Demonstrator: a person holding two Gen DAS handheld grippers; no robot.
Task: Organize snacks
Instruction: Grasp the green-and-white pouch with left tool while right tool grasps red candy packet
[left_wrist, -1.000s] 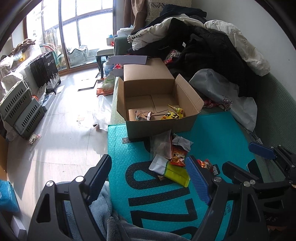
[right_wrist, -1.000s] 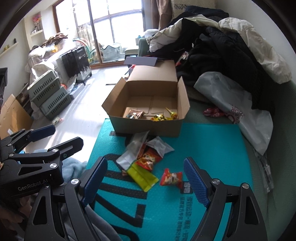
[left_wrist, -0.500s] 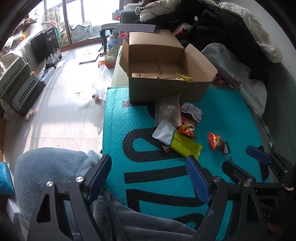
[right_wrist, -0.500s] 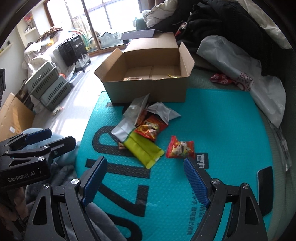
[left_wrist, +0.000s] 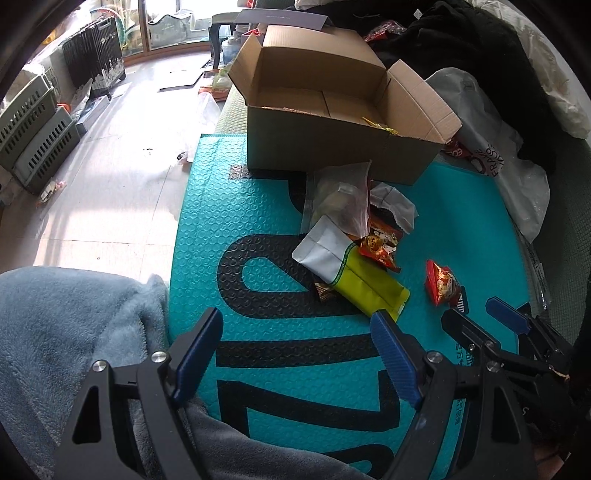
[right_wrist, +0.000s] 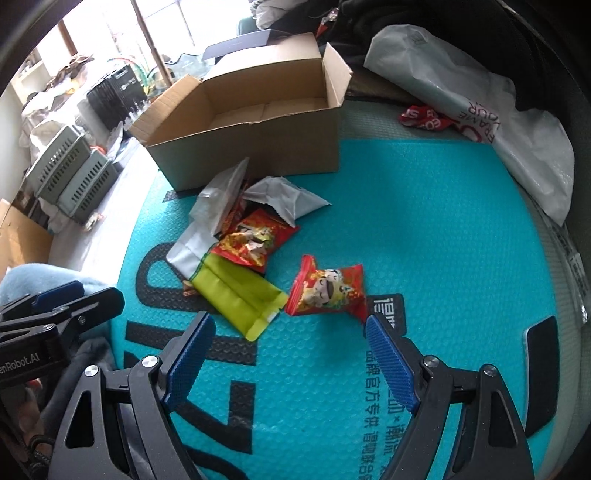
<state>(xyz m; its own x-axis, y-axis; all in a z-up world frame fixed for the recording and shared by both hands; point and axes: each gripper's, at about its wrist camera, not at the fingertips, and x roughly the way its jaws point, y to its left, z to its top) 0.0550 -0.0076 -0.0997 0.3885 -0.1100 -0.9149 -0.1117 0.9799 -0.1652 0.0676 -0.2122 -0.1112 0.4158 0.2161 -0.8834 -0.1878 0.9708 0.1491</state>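
Loose red snack packet (right_wrist: 327, 290) flat on the teal bubble mat (right_wrist: 424, 229), just below frame centre in the right wrist view, a little apart from the heap up and to its left: yellow-green pouch (right_wrist: 238, 297), second red packet (right_wrist: 251, 242), white-grey pouch (left_wrist: 321, 249), clear crinkled bag (left_wrist: 341, 199), torn silver wrapper (right_wrist: 286, 197). Open cardboard box (right_wrist: 258, 136) beyond the heap in the upper middle, flaps up, a few wrappers visible inside in the left wrist view.

Right gripper (right_wrist: 291, 360) poised low over the mat, jaws wide apart and empty, lone red packet just above the right pad. Left gripper (left_wrist: 295, 360) likewise spread and empty, tip of the yellow-green pouch just above its right pad.

Probably best to start with the lone packet: approach steeply, straddle the narrow width, pinch at the crimped end seam rather than the puffed middle, lift clear before swinging toward the box. Risk of slipping on glossy film; risk of snagging the dimpled mat if too low.

Packets foil-shiny, pillow-shaped; pouch flat, gusseted, matte; box stiff corrugated; blue fleece (left_wrist: 74, 332) soft at lower left.
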